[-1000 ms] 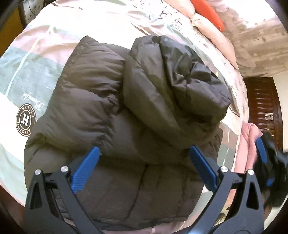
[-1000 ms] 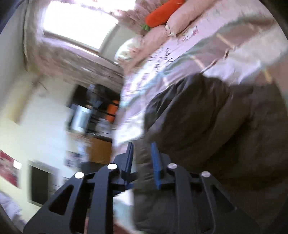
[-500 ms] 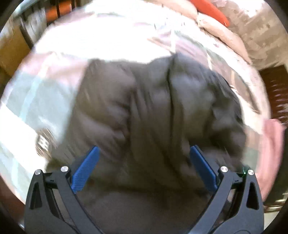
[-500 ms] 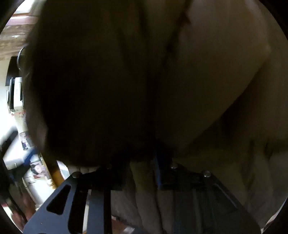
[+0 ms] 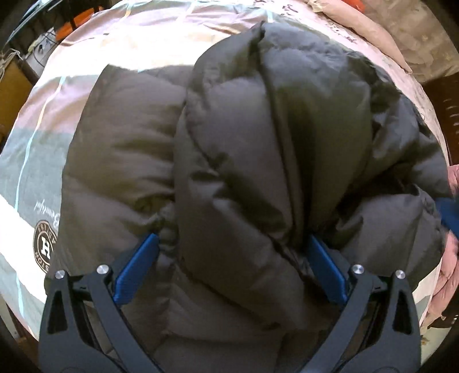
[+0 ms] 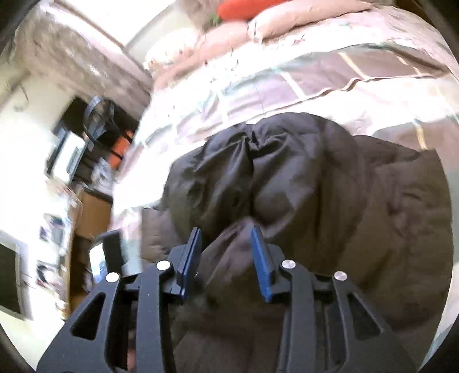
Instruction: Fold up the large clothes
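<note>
While the dark puffer jacket [image 5: 229, 172] lies bunched on the bedspread [image 5: 34, 149], it is straddled.

Left gripper [image 5: 232, 258] is spread wide around a fold; right gripper [image 6: 226, 252] is parted, fabric between its pads.

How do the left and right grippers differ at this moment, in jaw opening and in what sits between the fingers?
The left gripper has its jaws spread wide, straddling a broad fold of the jacket; the right gripper has a much narrower gap with only a small ridge of the jacket between its pads. The left view looks down on the bedspread; the right view is tilted toward the pillows. Both have blue pads, and neither is clamped shut.
</note>
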Demonstrator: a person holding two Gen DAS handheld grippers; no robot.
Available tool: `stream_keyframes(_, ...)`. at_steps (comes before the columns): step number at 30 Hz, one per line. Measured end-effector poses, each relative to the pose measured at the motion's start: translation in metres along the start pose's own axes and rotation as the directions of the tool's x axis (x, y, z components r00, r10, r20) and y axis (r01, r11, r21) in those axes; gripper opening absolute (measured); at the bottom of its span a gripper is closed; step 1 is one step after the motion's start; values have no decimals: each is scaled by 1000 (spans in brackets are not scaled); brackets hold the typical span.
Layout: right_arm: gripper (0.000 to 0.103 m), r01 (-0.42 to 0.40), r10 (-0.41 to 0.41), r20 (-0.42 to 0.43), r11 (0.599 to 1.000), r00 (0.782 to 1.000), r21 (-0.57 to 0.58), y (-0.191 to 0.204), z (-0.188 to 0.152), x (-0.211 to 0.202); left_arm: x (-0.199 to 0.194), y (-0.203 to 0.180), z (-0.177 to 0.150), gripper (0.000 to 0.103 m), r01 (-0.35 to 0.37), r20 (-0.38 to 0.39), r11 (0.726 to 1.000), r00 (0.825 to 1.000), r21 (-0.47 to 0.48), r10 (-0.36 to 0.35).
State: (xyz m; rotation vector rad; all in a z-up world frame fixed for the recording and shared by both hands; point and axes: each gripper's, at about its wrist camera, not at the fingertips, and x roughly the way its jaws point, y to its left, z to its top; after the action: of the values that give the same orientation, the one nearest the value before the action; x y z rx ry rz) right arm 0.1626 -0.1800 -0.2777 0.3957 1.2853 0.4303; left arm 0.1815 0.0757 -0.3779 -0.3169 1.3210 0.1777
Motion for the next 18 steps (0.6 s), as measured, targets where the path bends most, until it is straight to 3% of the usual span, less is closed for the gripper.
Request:
stream_keyframes(2,37,56,-43,-142,995,989,86,-26,-8,39,3,2,-6,101,-23,2,1000,1000,13,23)
stream_keyframes(4,37,31,-15,-135,993,991,118,-43,-27,46,8,0,-13,101,-46,-15,998,999,38,46)
stream_keyframes(9,36,103,-89,-142,990,986,100,-49,-66,53,21,-2,-36,101,-70,-42,994,996,81,74)
stream_keyframes(11,36,130,-115,-164,988,980,79,-38,-61,60,25,0,-39,101,-70,-44,994,996,79,73)
stream_keyframes(13,37,106,-91,-134,989,987,106,-30,-47,47,24,5,-38,101,-55,-36,997,998,62,57)
stream_keyframes(16,37,-17,13,52,997,999,77,-3,-22,6,24,13,-37,101,-34,-37,998,999,60,36)
stream_keyframes(18,48,-27,21,116,998,993,49,12,3,0,24,20,-39,101,-21,-34,998,999,62,23)
